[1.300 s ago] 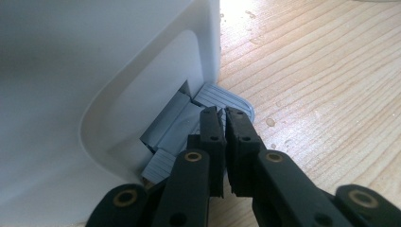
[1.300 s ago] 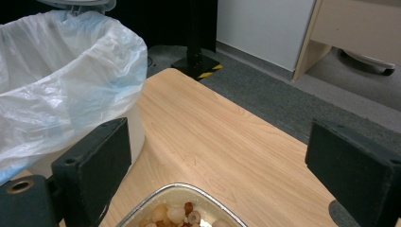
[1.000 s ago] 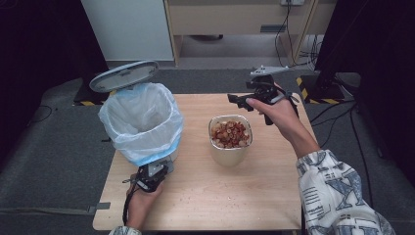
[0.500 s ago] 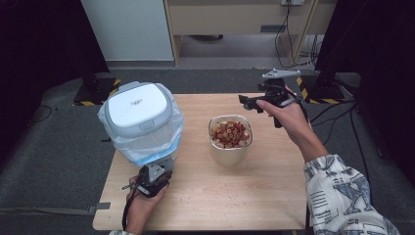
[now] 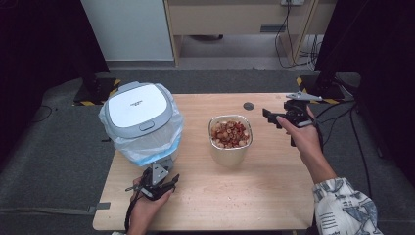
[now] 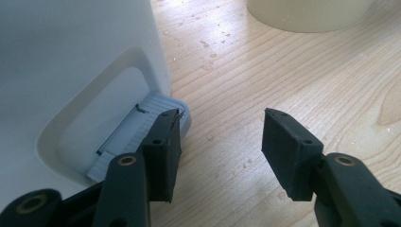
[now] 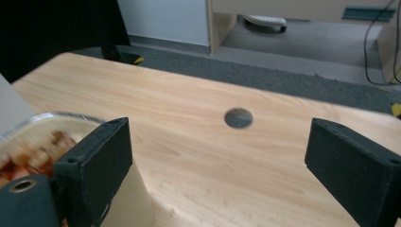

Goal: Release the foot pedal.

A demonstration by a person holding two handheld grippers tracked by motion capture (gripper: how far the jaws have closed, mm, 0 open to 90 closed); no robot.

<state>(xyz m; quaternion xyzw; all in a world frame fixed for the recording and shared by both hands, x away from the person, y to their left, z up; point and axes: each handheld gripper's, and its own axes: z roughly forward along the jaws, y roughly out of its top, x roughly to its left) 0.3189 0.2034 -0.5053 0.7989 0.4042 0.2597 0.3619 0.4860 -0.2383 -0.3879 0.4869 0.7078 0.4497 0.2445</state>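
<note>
- Left hand-held gripper (image 5: pixel 155 182): low at the near-left of the worktop (image 5: pixel 274 196), jaws apart, gripping nothing; one jaw sits right by the bin's pedal (image 6: pixel 142 125).
- Bin (image 5: pixel 141 122): lid closed, blue liner bunched under the rim.
- Right hand-held gripper (image 5: pixel 279 116): raised, jaws wide, empty, just right of the food-filled container (image 5: pixel 230 139).

Smooth plastic bin (image 5: pixel 139 105), matt wooden table (image 5: pixel 254 196)

White bin (image 5: pixel 139 110), pale-blue liner (image 5: pixel 147 149), cream bowl (image 5: pixel 230 152), light wooden table (image 5: pixel 254 191).
</note>
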